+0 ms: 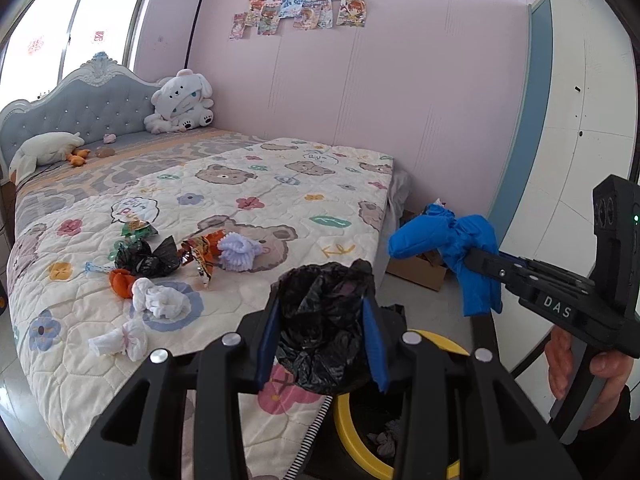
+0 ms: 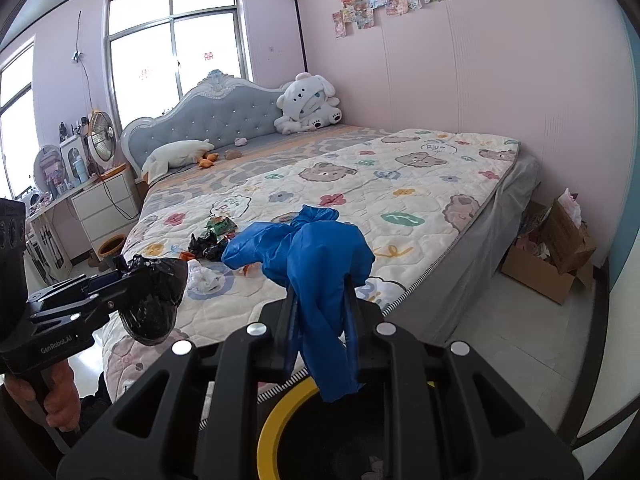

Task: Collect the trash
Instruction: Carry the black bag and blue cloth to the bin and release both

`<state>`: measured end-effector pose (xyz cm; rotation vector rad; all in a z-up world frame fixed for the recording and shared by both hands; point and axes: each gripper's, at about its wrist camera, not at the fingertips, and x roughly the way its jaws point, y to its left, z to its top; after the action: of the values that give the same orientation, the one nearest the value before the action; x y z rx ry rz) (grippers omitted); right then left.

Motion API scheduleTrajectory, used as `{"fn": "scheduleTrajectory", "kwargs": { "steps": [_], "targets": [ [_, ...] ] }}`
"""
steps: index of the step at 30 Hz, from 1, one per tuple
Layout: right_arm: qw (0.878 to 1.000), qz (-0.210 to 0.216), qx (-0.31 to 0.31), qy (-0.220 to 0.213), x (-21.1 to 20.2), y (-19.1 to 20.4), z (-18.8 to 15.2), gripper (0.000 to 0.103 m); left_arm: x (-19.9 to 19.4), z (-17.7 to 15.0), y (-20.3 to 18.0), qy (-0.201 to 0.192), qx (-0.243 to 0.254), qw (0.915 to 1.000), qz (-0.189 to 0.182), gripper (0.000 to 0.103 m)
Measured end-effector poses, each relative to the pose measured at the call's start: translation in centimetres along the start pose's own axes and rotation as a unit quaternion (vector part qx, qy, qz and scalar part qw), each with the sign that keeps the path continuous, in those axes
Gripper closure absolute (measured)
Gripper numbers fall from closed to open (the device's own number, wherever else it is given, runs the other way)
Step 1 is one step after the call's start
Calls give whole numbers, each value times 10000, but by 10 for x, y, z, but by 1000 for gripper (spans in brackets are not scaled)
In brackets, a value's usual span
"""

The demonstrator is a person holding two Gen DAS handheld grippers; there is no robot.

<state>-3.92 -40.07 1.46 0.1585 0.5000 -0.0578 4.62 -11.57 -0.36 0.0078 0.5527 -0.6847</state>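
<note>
Left wrist view: left hand-held gripper [image 1: 322, 332] partly closed, pads pinching a crumpled black bag [image 1: 320, 320], held up over the near edge of the bed [image 1: 248, 184]. Right wrist view: right hand-held gripper [image 2: 320, 320] closed narrower on a knotted blue bag [image 2: 312, 256], tail hanging down between the fingers. Yellow-rimmed bin [image 2: 280, 412] directly below both, on the floor against the bed's near corner, a little trash already visible inside. Step in hand, by the look of it: carrying two picked pieces to the bin. Next move calls for lowering each piece over the opening and letting go, blue bag's tail kept clear of the rim; light, floppy plastic, likely to cling to the pads. More trash left on the quilt [image 1: 320, 168]: another black bag [image 1: 148, 260], white tissues [image 1: 160, 300], an orange scrap [image 1: 122, 282], wrappers [image 1: 200, 254], a lilac fluffy piece [image 1: 238, 254]. Room: pink walls, posters [image 1: 304, 0], grey padded headboard [image 1: 84, 108], plush toys by it, window behind, cardboard box [image 2: 548, 268] on the floor beyond the foot of the bed.
</note>
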Motion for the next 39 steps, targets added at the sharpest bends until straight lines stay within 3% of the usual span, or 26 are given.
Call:
{"fn": "scheduleTrajectory", "kwargs": {
  "steps": [18, 25, 32, 35, 39],
  "targets": [
    [9975, -366, 434, 422, -10, -60, -40, 83, 61, -47, -44, 1016, 126, 9931, -579, 67],
    [9948, -335, 674, 679, -2, -72, -57, 83, 71, -61, -58, 1265, 250, 9894, -667, 67],
    [9942, -301, 737, 727, 0, -77, -62, 76, 74, -65, -66, 1331, 318, 9876, -764, 65],
    [9939, -342, 781, 696, -2, -80, -61, 72, 72, -65, -67, 1296, 329, 9879, -791, 61],
    [9934, -412, 873, 621, -7, -85, -59, 64, 69, -64, -66, 1218, 295, 9890, -779, 44]
  ]
}}
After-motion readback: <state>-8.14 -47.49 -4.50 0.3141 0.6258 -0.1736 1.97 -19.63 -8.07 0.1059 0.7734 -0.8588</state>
